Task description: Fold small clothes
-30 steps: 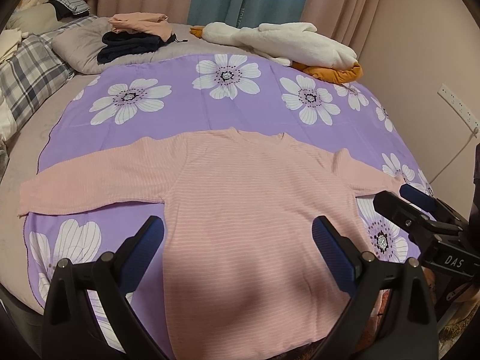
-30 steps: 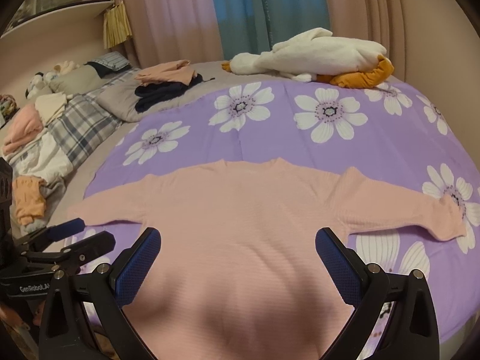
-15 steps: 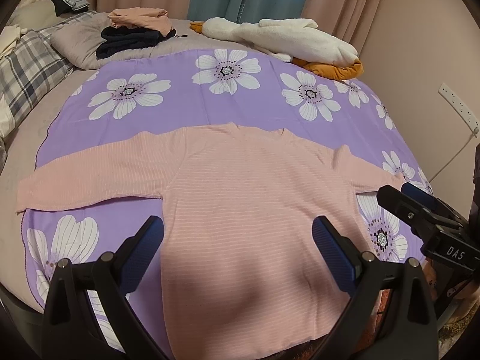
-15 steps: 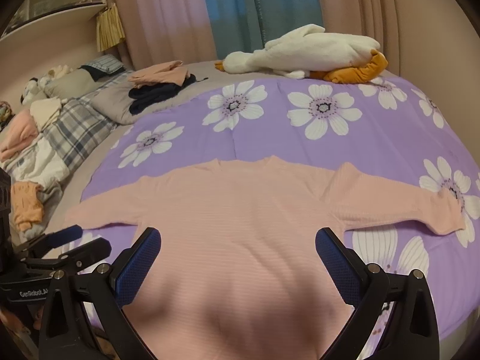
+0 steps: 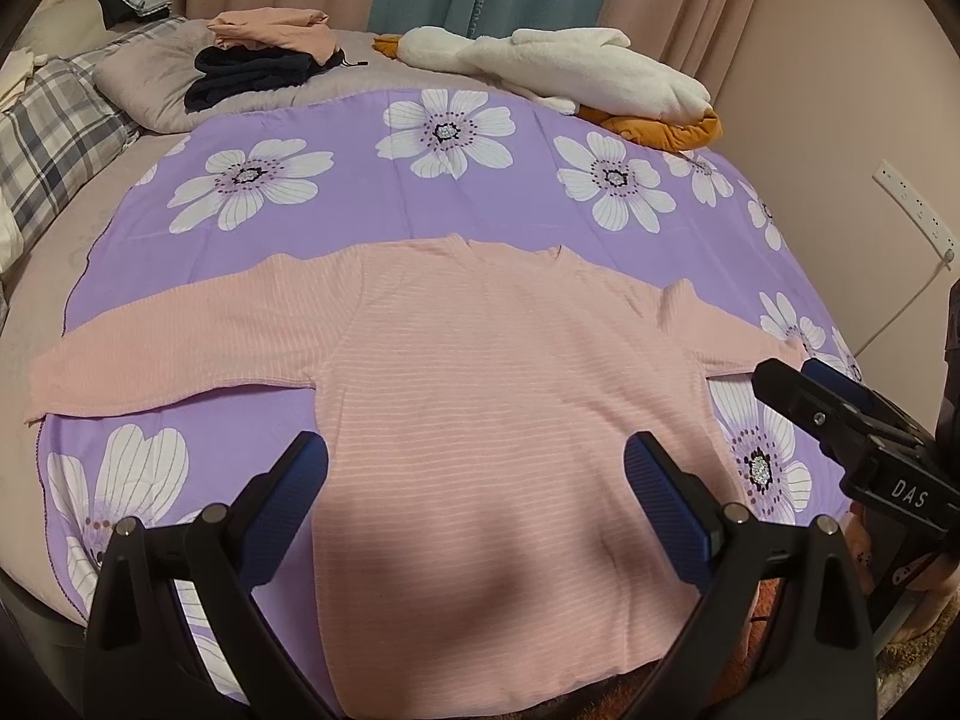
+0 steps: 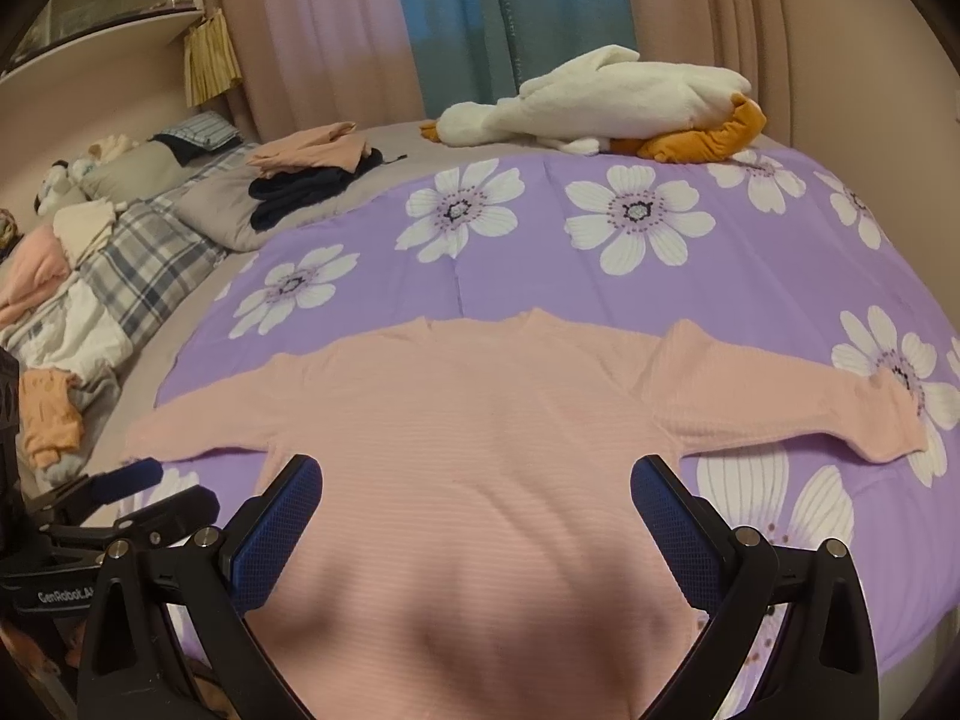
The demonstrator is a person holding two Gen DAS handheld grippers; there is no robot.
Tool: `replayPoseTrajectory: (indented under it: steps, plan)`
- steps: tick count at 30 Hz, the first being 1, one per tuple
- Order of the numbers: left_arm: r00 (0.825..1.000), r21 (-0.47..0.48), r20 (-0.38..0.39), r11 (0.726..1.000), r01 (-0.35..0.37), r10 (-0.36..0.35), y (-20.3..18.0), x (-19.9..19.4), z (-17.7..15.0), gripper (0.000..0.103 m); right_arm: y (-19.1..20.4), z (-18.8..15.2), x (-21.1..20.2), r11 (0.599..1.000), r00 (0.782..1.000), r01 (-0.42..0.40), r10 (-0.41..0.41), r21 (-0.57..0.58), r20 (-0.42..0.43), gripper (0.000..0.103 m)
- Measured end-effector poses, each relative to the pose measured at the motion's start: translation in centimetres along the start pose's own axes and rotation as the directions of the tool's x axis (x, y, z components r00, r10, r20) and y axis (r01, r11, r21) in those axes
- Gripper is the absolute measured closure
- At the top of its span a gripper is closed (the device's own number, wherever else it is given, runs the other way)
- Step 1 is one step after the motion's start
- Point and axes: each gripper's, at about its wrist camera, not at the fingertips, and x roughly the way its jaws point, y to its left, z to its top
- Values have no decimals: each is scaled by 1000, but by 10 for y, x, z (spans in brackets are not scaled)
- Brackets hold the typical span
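**Two grippers poised over a spread top, fold not yet begun**

Both grippers hang near the bed's front edge with fingers spread wide and holding nothing: the left gripper [image 5: 477, 483] frames the lower body of the pink top [image 5: 480, 372], and the right gripper [image 6: 477, 507] frames the same hem region from the other side. Compared with a second ago, each view has tilted slightly, so the top sits a little lower in the frame and more of the far bed shows; the garment itself has not shifted. It lies flat on the purple sheet [image 5: 336, 240], neckline away from the grippers, left sleeve [image 5: 174, 348] and right sleeve [image 6: 780, 402] stretched out to either side. This reads as a pause after laying out, before the first fold; a sleeve is probably the next thing to pinch. Beyond the top, a stack of folded clothes [image 5: 264, 54] rests on a grey pillow, and a plush goose [image 5: 576, 66] lies along the far edge under the curtains.
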Motion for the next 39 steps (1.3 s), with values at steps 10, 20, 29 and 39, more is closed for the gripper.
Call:
replayPoseTrajectory:
  steps: [10,20,29,39]
  plan:
    - [999,6,-37,1000,-7,8,-2,1,1,4,-3,0,0,1000,1000,9,-9,15,-1,1]
    - [998,-3,-58,1000,-2,2,1,4,1,4,-8,1,0,999,1000,14,-14,34,-1,1]
    - [997,4,-74,1000,-10,10,1,7,1,4,-19,0,1,997,1000,25,-24,70,-3,1]
    - [992,12,-123,999,-31,33,-1,20,1,4,-62,3,-3,976,999,30,-33,215,13,1]
